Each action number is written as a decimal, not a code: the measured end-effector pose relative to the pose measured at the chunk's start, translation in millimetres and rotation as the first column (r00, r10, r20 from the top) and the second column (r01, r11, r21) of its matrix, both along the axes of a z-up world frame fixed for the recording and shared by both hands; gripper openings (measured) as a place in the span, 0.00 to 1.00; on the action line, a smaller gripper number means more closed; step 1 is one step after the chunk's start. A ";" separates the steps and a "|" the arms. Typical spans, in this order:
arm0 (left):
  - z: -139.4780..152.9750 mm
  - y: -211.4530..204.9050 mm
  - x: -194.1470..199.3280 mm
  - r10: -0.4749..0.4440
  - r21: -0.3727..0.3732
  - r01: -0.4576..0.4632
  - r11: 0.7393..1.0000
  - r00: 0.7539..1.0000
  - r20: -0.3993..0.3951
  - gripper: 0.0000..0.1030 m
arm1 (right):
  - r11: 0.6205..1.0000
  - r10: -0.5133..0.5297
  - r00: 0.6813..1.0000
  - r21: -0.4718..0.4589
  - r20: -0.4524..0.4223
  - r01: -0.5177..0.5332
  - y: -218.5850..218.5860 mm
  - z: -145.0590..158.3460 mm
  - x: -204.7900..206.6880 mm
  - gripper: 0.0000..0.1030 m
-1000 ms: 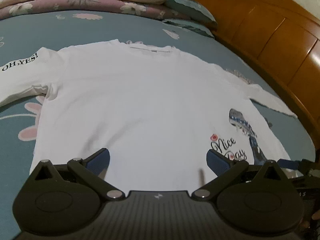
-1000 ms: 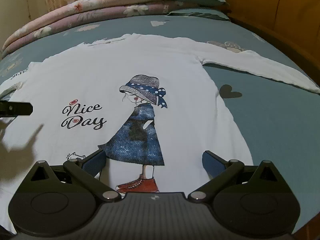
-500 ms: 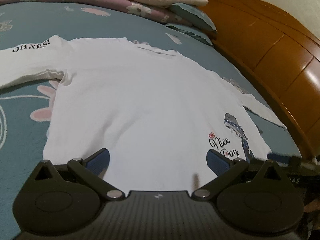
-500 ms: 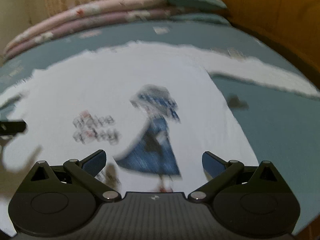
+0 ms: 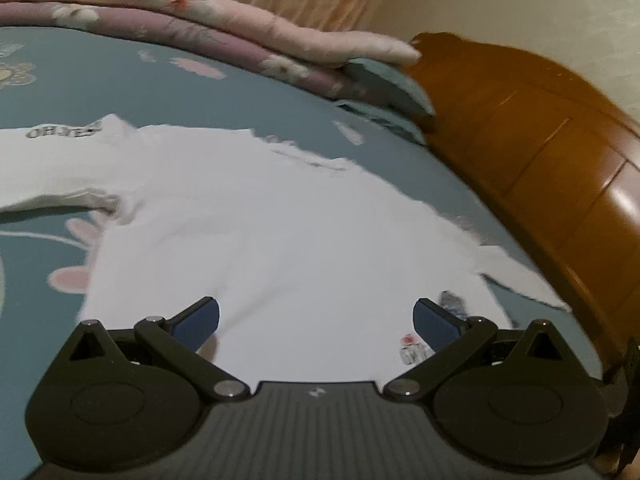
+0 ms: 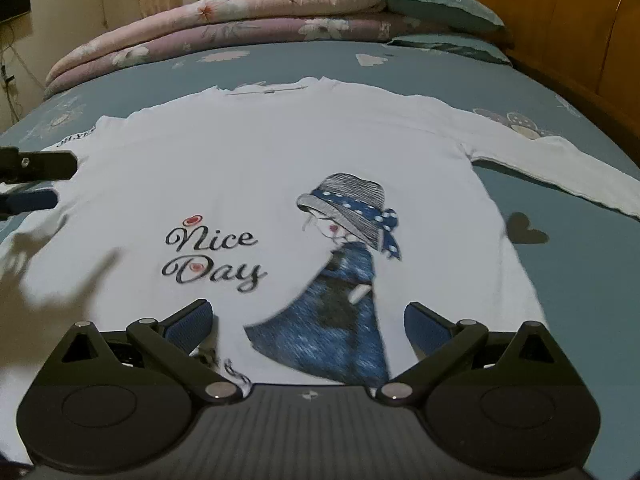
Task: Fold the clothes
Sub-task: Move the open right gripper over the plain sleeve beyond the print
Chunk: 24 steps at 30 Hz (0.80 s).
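A white long-sleeved shirt [image 6: 280, 168] lies flat, front up, on a blue bed sheet [image 6: 580, 300], both sleeves spread out. It carries a print of a girl in a hat and the words "Nice Day". In the left wrist view the shirt [image 5: 280, 240] fills the middle, its left sleeve [image 5: 48, 160] printed "OH,YES". My left gripper [image 5: 316, 322] is open just above the hem, nothing between its fingers. My right gripper [image 6: 308, 322] is open over the lower part of the girl print, also holding nothing. The left gripper's fingers [image 6: 36, 168] show at the left edge of the right wrist view.
Folded pink and purple floral quilts [image 6: 240, 24] and blue pillows [image 6: 440, 12] are stacked along the far side of the bed. A wooden headboard [image 5: 540, 152] runs along the right. Bare sheet [image 5: 36, 320] lies left of the shirt.
The left gripper has swung left and tilted up, so the "Nice Day" print slid toward its right finger. The right gripper shifted closer over the girl print. Both stayed open.
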State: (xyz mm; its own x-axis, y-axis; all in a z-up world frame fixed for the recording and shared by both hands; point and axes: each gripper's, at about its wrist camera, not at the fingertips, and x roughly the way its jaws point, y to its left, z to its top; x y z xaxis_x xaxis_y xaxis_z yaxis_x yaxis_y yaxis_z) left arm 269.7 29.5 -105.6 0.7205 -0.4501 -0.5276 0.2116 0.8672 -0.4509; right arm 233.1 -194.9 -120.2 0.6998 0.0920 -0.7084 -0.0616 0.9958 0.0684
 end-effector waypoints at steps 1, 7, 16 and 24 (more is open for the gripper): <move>-2.6 -2.9 2.8 -0.013 -0.002 0.013 1.000 1.000 -0.012 0.99 | 1.000 -0.005 1.000 0.025 -0.004 0.005 -8.8 5.9 0.6 1.00; -11.0 -13.3 9.8 -0.031 0.052 0.033 0.998 0.999 -0.037 0.99 | 0.991 -0.130 0.990 0.030 0.056 0.129 -89.6 57.4 26.4 1.00; -15.8 -5.6 15.4 -0.036 0.000 0.036 0.999 0.998 -0.043 0.99 | 0.960 -0.243 0.970 0.141 -0.009 0.242 -242.8 84.7 119.8 1.00; -20.0 -5.5 20.7 -0.023 -0.009 0.023 1.000 1.000 -0.020 0.99 | 0.892 -0.325 0.939 0.293 -0.115 0.345 -336.3 51.5 185.7 1.00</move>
State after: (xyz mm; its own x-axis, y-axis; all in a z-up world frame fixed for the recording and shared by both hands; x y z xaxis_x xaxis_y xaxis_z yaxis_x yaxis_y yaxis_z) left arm 290.4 24.0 -125.6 0.6991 -0.4712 -0.5379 0.2224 0.8581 -0.4628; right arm 418.9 -531.3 -68.7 0.6837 0.0772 -0.7257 0.2860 0.8865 0.3637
